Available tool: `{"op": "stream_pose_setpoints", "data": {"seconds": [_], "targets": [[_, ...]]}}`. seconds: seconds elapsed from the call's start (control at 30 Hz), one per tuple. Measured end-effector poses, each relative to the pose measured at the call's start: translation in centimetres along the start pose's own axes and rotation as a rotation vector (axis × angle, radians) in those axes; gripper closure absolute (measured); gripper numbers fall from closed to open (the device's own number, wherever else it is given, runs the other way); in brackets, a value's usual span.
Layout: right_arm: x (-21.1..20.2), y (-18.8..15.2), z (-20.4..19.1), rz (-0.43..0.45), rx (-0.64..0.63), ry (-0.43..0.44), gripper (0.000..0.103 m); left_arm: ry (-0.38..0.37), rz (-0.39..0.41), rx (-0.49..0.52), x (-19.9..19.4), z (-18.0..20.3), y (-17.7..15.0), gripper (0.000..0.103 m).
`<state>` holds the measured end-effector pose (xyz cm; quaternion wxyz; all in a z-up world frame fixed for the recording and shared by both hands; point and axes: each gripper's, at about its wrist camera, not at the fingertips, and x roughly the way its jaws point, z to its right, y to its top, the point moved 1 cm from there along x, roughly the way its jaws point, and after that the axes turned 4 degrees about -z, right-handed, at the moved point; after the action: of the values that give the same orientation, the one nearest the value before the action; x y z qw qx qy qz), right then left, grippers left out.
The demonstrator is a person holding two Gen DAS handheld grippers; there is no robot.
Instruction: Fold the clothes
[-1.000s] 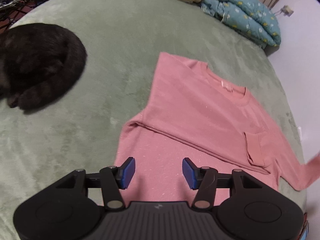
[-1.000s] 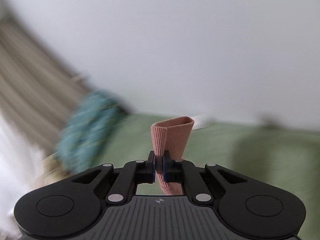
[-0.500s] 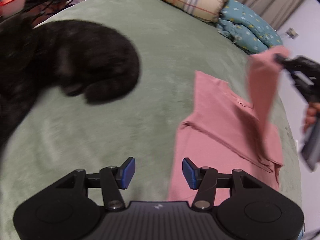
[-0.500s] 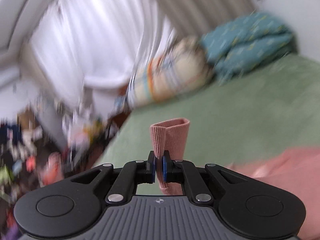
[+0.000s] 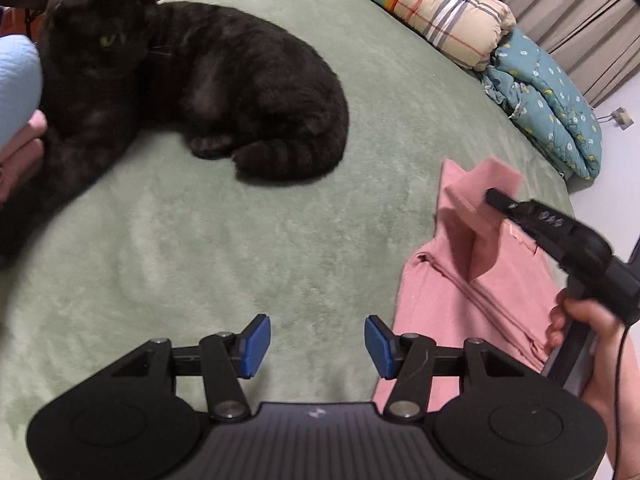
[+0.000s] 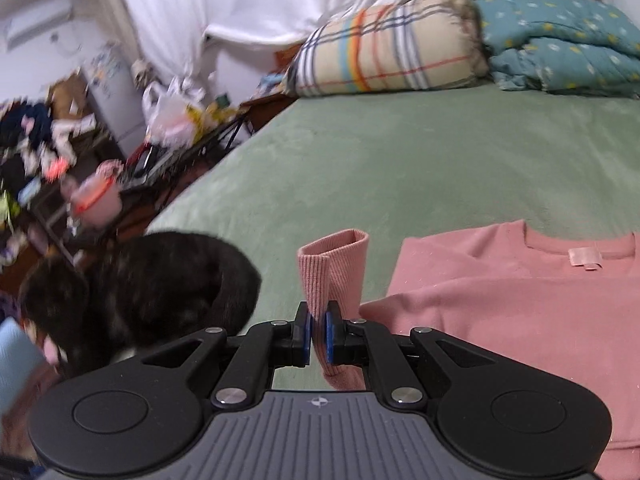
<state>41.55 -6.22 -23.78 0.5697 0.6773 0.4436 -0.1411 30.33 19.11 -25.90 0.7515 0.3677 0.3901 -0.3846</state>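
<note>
I had the ribbed sleeve cuff point(image 6: 332, 268) pinched hard between the pads of my right gripper point(image 6: 318, 338), the sleeve lifted off the pink sweater point(image 6: 520, 320) and carried across its chest. The sweater lay flat by the right edge of the green bed point(image 5: 280, 240), collar toward the pillows point(image 6: 384, 40) at the head, its long axis running from collar down to hem. My left gripper point(image 5: 316, 340) hung with its jaws spread and nothing between them, over bare blanket just off the sweater's left side. The sleeve had to come down along the body, I judged, so the right hand was the one placed to finish it. The black cat point(image 5: 192, 92) lay well clear, toward the bed's far left.
</note>
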Motion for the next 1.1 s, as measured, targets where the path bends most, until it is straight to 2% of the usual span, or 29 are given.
{"op": "stream_pose_setpoints", "data": {"seconds": [0.1, 0.2, 0.27, 0.33, 0.37, 0.4, 0.53, 0.6, 0.67, 0.73, 0.8, 0.9, 1.0, 1.07, 1.1], "targets": [[1.7, 0.6, -0.1, 0.008, 0.003, -0.002, 0.096, -0.004, -0.013, 0.014, 0.2, 0.3, -0.1, 0.052], [-0.4, 0.9, 1.5, 0.123, 0.060, -0.049, 0.097, 0.003, -0.021, 0.024, 0.1, 0.2, -0.3, 0.052], [-2.5, -0.3, 4.2, 0.183, 0.176, -0.078, 0.096, 0.008, -0.030, 0.011, 0.2, -0.2, -0.6, 0.052], [-4.7, -1.8, 7.2, 0.234, 0.309, -0.104, 0.091, 0.011, -0.039, -0.004, 0.3, -0.7, -0.7, 0.052], [-5.8, -2.6, 8.7, 0.259, 0.375, -0.117, 0.073, 0.012, -0.040, -0.008, 0.3, -0.8, -0.8, 0.052], [-6.2, -3.4, 10.0, 0.251, 0.435, -0.105, 0.058, 0.012, -0.043, -0.015, 0.4, -0.8, -0.8, 0.052], [-6.9, -8.4, 16.1, 0.128, 0.740, 0.014, 0.057, 0.006, -0.059, -0.015, 1.0, -0.6, -1.3, 0.052], [-7.6, -9.5, 18.2, 0.120, 0.815, 0.052, 0.057, 0.008, -0.067, -0.007, 1.2, -0.4, -1.4, 0.052], [-8.5, -9.8, 20.1, 0.142, 0.849, 0.049, 0.056, 0.007, -0.076, -0.005, 1.4, -0.3, -1.5, 0.052], [-9.2, -9.3, 22.0, 0.153, 0.856, 0.018, 0.056, 0.009, -0.077, -0.004, 1.6, -0.2, -1.6, 0.052], [-8.6, -7.4, 23.1, 0.136, 0.789, 0.009, 0.056, 0.009, -0.075, -0.005, 1.6, 0.0, -1.5, 0.052], [-6.2, -3.7, 23.2, 0.011, 0.577, 0.001, 0.056, 0.003, -0.065, 0.005, 1.8, 0.5, -1.1, 0.052], [-2.7, -1.3, 22.2, -0.143, 0.382, -0.069, 0.056, -0.003, -0.052, 0.033, 2.0, 1.3, -0.4, 0.052], [-0.9, -0.6, 21.7, -0.177, 0.320, -0.077, 0.059, -0.011, -0.045, 0.041, 2.2, 1.7, 0.0, 0.052], [-0.3, -0.4, 21.5, -0.169, 0.318, -0.061, 0.067, -0.014, -0.044, 0.043, 2.3, 1.8, 0.2, 0.052]]}}
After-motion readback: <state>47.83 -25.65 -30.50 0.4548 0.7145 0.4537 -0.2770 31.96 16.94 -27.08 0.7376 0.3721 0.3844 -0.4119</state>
